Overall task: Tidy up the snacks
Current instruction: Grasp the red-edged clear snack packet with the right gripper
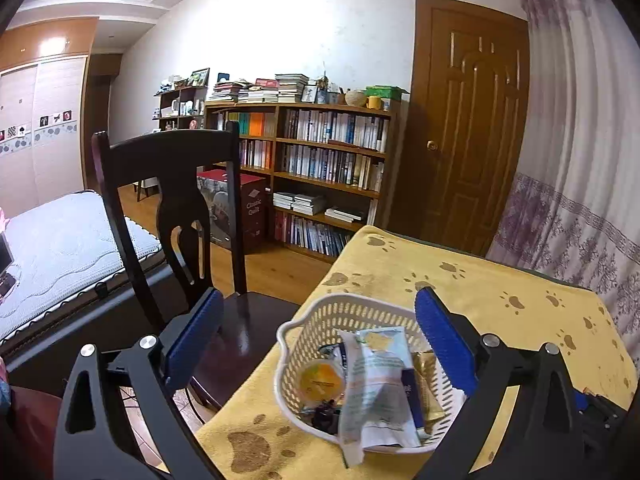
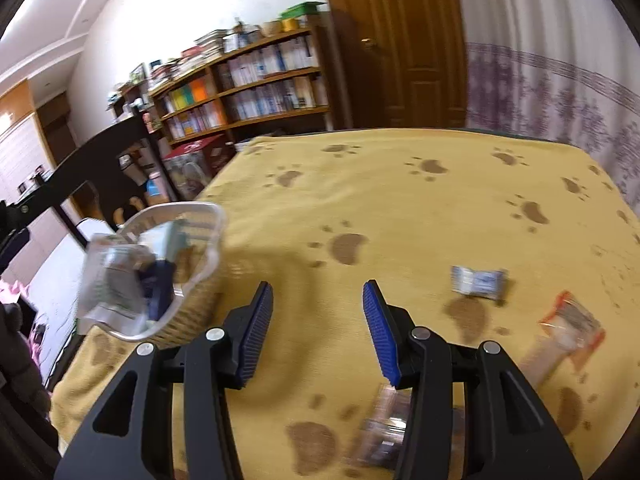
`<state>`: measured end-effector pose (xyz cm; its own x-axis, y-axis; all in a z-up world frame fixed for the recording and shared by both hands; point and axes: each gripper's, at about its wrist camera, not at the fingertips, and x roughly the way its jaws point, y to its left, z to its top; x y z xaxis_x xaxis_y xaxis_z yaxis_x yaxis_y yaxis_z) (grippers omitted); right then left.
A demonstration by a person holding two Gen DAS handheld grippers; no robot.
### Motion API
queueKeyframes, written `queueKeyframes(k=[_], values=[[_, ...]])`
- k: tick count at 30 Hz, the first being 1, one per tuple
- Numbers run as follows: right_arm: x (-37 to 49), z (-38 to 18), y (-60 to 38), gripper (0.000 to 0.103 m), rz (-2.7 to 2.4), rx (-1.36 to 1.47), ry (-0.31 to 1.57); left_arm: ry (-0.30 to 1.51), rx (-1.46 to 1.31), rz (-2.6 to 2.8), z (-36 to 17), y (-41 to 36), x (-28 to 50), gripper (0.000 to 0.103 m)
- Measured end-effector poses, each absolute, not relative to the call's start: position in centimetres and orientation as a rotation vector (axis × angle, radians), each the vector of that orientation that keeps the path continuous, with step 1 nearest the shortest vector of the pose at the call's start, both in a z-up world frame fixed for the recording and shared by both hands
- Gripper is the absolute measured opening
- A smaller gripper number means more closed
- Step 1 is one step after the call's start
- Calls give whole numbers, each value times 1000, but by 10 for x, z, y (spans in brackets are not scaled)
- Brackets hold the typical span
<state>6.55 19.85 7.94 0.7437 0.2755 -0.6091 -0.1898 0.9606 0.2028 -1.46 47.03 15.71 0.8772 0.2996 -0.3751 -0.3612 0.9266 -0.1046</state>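
Snacks sit piled in the white slotted basket (image 1: 320, 320) at the left edge of my table, which wears a yellow paw-print cloth (image 1: 480, 280). My left tongs (image 1: 320, 320) hang above that basket with both blue pads spread wide and nothing between them. Inside the basket I see a round yellow-lidded cup (image 1: 322, 378) on its left side, a pale green and white packet (image 1: 376, 392) standing up through the middle, a dark blue packet (image 1: 412, 400) just right of it, and a gold wrapper (image 1: 428, 384) against the right wall. Something dark lies at the bottom near the front (too small for me to tell what). A dark wooden chair (image 1: 176, 184) stands just off the table's left edge.

Moving right, my right tongs (image 2: 318, 300) hover over bare cloth near the front edge, also released, pads apart and gripping nothing. The view is blurred. A clear packet (image 2: 380, 432) lies on the cloth at the front edge, partly hidden behind the right finger. Farther right, a small blue-and-white wrapped snack (image 2: 478, 282) lies flat, well apart from the basket. Nearest the right edge rests a clear packet with orange trim (image 2: 570, 330).
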Motion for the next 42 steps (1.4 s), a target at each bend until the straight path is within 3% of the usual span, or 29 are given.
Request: queueKeyframes(k=[18, 22, 42], values=[[72, 55, 48, 52, -64, 156, 716, 366, -94, 275, 158, 427, -13, 100], [79, 47, 35, 59, -71, 134, 735, 368, -67, 254, 157, 413, -13, 100], [92, 20, 28, 60, 10, 25, 844, 422, 72, 44, 136, 333, -7, 100]])
